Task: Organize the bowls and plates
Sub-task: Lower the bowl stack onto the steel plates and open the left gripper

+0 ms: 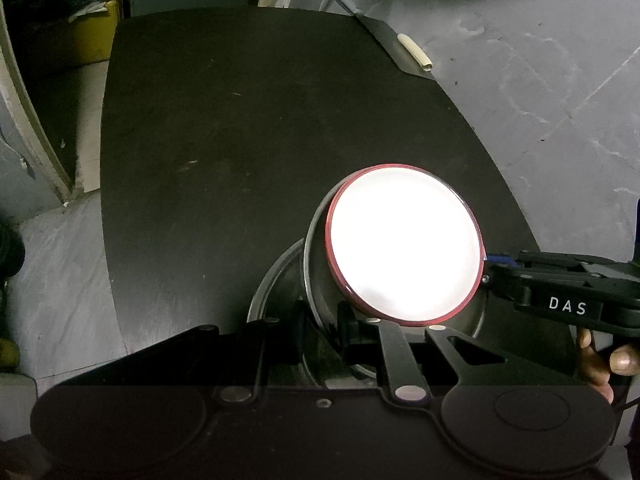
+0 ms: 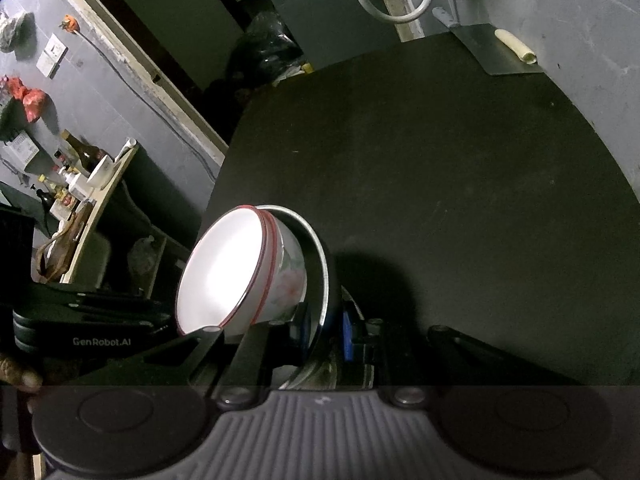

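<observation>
Item: white bowl (image 1: 404, 244), red rim, nested in steel plate (image 2: 320, 276), both tilted above near edge of black bench (image 1: 240, 140). Left tongs (image 1: 320, 332) clenched on plate rim. Right tongs (image 2: 324, 332) clenched on plate's opposite rim. Far corner: cleaver (image 2: 488, 52), pale roll.

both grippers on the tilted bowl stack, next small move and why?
Probably tip the stack level and lower it onto the black table. The white red-rimmed bowls sit nested in the steel bowl, all tilted; the left gripper and right gripper each pinch its rim.
</observation>
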The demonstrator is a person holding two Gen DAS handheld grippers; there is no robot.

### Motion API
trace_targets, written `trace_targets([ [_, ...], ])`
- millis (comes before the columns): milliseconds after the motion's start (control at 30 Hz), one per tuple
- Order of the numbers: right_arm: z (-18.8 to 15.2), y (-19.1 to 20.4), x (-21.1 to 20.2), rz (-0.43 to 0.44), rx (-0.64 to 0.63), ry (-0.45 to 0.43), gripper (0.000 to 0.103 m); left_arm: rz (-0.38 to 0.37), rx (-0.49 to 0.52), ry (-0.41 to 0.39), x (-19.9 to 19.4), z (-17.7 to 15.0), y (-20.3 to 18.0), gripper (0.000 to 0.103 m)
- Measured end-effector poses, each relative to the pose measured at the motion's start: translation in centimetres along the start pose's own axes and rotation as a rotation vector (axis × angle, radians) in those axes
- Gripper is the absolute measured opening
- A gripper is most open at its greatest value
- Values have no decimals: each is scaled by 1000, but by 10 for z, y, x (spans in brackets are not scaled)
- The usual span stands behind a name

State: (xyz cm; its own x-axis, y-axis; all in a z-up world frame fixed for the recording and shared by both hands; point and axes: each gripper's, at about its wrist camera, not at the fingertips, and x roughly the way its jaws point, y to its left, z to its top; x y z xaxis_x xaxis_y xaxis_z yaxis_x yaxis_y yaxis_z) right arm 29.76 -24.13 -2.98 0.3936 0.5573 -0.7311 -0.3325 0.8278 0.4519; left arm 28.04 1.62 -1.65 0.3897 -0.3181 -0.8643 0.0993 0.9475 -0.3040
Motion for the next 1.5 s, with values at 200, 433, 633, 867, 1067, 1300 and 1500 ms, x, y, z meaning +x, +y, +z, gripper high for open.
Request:
trace_targets([
  [200,-7,3,0,7,-4,20,18,4,-9,9,1,-8,1,16],
  [433,-17,6,4,14,-9,47,18,15,-30,30,11,-16,3,16],
  [633,-23,8,6,15,-12,65,18,23,-41,28,20,-16,2,15],
  [867,-25,9,5,13,-10,66,18,25,-32,26,21,-18,1,15],
  [1067,-26,9,6,5,-8,71,18,26,-32,25,19,-21,1,15],
  [1300,-28,8,8,6,7,73,20,37,-28,25,12,-25,2,15],
  [1500,-27,8,8,6,16,70,20,39,-32,24,12,-26,1,15],
])
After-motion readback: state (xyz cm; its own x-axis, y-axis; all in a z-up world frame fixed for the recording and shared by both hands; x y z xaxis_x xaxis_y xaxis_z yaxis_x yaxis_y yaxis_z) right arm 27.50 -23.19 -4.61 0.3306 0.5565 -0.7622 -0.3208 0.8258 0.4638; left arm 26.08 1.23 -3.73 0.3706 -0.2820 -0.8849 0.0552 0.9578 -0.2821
